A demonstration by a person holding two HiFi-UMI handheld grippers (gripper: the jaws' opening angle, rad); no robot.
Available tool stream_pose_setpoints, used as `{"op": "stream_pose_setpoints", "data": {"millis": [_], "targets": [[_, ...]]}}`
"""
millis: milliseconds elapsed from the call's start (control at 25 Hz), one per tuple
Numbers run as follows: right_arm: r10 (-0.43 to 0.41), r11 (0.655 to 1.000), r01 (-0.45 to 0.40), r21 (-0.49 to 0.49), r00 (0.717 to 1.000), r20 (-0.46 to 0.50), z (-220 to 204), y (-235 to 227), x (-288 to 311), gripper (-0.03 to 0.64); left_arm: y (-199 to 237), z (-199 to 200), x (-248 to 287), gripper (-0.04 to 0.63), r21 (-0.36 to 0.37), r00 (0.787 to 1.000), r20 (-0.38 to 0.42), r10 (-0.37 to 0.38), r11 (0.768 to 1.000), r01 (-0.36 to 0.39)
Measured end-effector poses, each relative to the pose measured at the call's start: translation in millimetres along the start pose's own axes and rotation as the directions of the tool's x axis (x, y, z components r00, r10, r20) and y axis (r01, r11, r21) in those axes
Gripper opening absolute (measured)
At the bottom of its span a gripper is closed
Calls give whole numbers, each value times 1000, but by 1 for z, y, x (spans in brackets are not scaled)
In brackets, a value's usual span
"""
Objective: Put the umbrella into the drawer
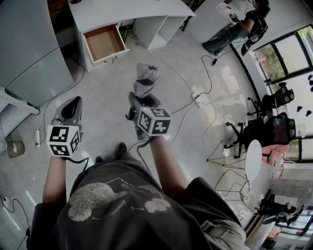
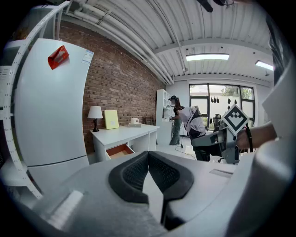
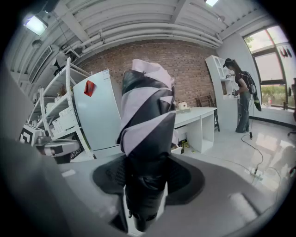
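Observation:
My right gripper (image 1: pixel 142 100) is shut on a folded umbrella (image 1: pixel 145 79), pale lilac and black, which sticks out ahead of the jaws. In the right gripper view the umbrella (image 3: pixel 147 125) fills the centre, and both pads press on its lower part. My left gripper (image 1: pixel 72 108) hangs to the left of it, shut with nothing held; its pads (image 2: pixel 159 173) meet in the left gripper view. The open drawer (image 1: pixel 103 42), brown inside, juts from the white desk (image 1: pixel 122 12) ahead. The drawer (image 2: pixel 119 151) also shows in the left gripper view.
A grey fridge (image 1: pixel 27 53) stands left of the desk. Cables and a power strip (image 1: pixel 199 96) lie on the floor to the right. A person (image 1: pixel 237 29) stands at the far right. Chairs (image 1: pixel 266 129) and a small round table (image 1: pixel 253 158) fill the right side.

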State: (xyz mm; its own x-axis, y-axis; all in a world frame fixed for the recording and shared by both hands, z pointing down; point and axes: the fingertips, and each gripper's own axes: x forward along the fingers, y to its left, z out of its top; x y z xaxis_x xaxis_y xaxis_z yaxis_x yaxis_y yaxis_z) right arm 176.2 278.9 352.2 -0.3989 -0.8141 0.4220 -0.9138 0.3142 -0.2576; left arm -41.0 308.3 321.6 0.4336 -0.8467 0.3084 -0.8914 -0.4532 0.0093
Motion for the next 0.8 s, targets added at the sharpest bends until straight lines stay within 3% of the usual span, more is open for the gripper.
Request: {"op": "stream_pose_setpoints", "data": {"millis": [440, 800], "targets": [[-34, 999, 34, -20, 999, -6, -7, 17, -28, 204, -4, 1, -24, 9, -17, 999, 39, -13, 1000, 14], [-56, 998, 56, 8, 998, -9, -37, 44, -55, 204, 8, -40, -78, 11, -101, 1000, -13, -14, 995, 12]]}}
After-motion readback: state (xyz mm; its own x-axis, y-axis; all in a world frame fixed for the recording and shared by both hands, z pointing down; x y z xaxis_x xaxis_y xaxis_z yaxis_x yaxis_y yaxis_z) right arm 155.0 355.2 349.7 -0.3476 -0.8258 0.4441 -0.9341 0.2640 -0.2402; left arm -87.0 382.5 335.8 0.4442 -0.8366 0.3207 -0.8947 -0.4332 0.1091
